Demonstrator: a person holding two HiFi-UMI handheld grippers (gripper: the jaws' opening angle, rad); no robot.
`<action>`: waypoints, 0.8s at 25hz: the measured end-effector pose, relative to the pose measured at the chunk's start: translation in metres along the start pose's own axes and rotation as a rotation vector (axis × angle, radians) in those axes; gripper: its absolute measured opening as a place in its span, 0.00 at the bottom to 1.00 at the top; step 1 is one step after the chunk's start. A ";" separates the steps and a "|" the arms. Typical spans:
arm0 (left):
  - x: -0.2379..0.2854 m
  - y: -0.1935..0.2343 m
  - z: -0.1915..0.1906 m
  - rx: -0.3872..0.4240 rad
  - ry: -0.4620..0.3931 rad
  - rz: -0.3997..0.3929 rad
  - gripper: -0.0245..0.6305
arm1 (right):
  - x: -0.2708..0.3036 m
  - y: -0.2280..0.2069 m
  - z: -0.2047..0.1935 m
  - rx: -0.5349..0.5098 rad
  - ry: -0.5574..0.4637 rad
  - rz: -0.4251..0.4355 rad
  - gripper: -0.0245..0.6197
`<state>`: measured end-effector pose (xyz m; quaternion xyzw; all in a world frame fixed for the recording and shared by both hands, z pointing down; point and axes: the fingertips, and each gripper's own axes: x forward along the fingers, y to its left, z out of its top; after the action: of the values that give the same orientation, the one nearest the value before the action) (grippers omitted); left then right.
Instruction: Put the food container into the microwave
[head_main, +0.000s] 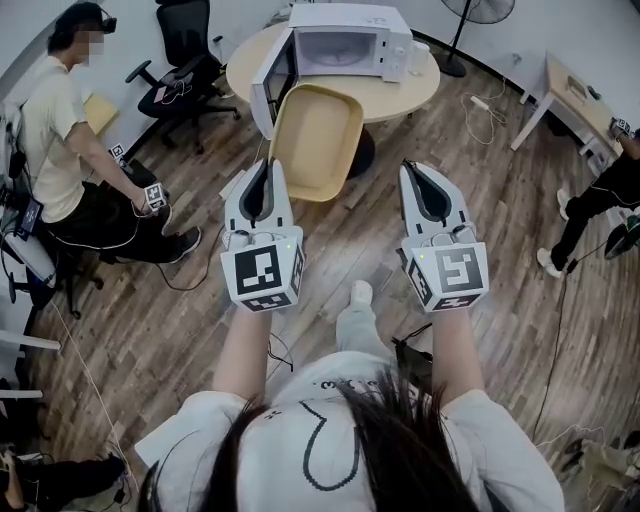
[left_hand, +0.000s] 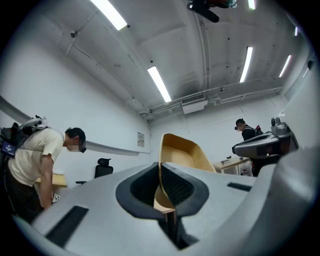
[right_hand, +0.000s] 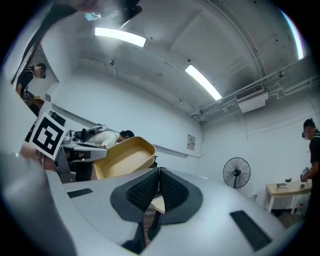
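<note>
**Food container (head_main: 315, 140) in the air, microwave (head_main: 350, 45) open**

My left hand-held gripper (head_main: 268, 172) is clamped on the rim of the tan food container, holding it tilted above the floor, near the round table (head_main: 405, 95). The microwave stands on that table, its door (head_main: 270, 95) swung wide. My right hand-held gripper (head_main: 420, 172) is closed on nothing.

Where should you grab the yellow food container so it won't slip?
By its thin side wall, at the rim. The food container is a wide, shallow, open tray, too broad to span, so put one jaw inside the wall and one outside, coming from the edge nearest you. The left gripper pinches it that way now.
</note>
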<state>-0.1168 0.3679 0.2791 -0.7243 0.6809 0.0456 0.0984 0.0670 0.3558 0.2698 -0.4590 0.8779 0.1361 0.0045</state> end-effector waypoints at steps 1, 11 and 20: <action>0.009 0.000 -0.004 0.002 0.003 0.000 0.07 | 0.008 -0.006 -0.005 0.006 0.003 0.002 0.08; 0.121 0.002 -0.038 -0.003 0.038 0.035 0.07 | 0.098 -0.073 -0.047 0.042 0.018 0.023 0.08; 0.214 -0.001 -0.055 -0.007 0.049 0.100 0.07 | 0.181 -0.140 -0.067 0.052 0.003 0.083 0.08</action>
<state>-0.1046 0.1473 0.2901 -0.6907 0.7182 0.0351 0.0768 0.0828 0.1183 0.2775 -0.4223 0.8994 0.1128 0.0095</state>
